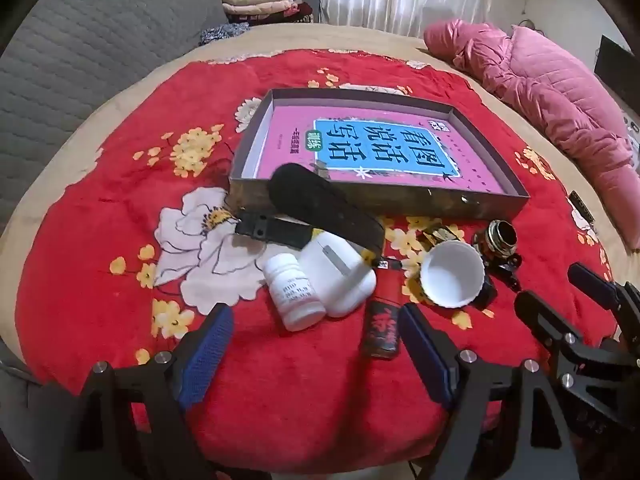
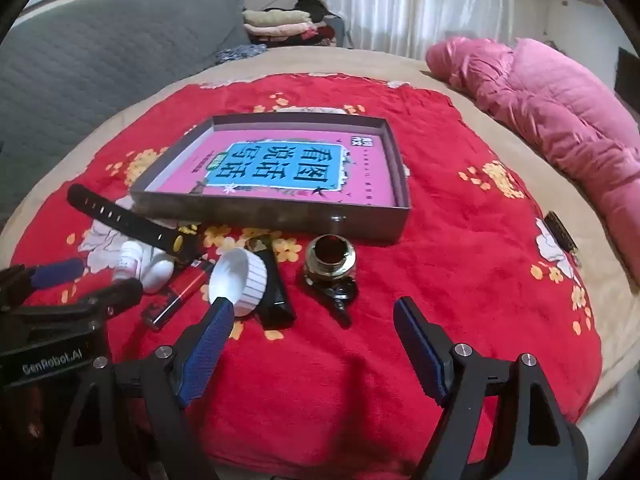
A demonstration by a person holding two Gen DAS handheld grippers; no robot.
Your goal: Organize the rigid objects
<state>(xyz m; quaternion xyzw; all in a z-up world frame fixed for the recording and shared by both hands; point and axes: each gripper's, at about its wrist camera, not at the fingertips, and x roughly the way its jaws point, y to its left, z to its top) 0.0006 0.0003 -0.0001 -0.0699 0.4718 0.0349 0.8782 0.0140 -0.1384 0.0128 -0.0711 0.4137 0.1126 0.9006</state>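
Both fisheye views looked forward and down along their own tongs from low over the near edge of the bed (image 1: 100,152). The left wrist view sat close behind the white bottle (image 1: 298,292) at frame centre; the right wrist view sat further right, with the metal jar (image 2: 329,258) centred. Both shared the shallow box (image 2: 280,216) at mid-frame and each showed the other tongs at a lower corner.
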